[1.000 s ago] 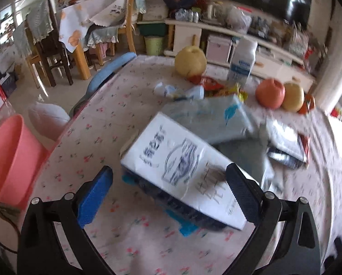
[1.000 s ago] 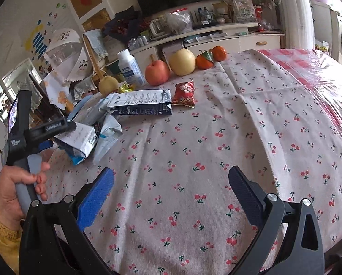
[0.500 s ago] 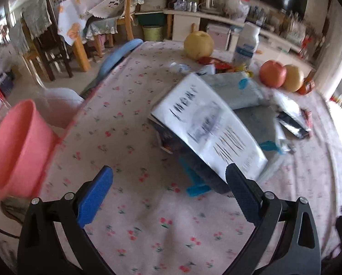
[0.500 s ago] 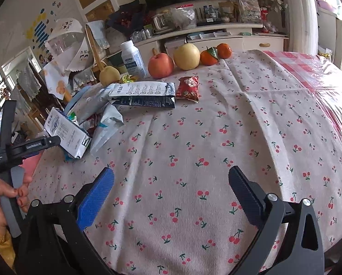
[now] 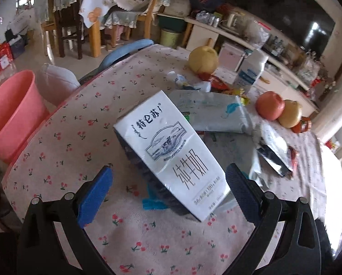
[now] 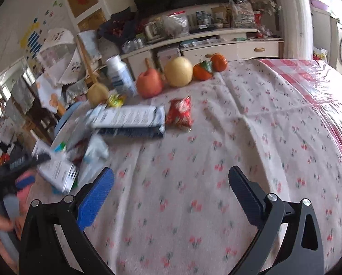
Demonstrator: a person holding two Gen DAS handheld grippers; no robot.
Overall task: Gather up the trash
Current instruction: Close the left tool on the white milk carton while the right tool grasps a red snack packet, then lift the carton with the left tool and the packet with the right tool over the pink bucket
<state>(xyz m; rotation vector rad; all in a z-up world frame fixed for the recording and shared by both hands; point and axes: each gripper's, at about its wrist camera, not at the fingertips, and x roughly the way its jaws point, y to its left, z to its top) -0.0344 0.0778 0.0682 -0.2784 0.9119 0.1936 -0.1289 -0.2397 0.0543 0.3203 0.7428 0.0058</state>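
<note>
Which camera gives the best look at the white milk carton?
The left wrist view: the milk carton fills the middle, sharp, with its print readable, between the open left claw. The right wrist view shows it small and blurred at the far left edge.

Both our grippers look alike: left gripper & right gripper have matte black frames w/ silver screws, a bright blue ribbed pad on one finger, dark navy ribbed pad on the other.
</note>
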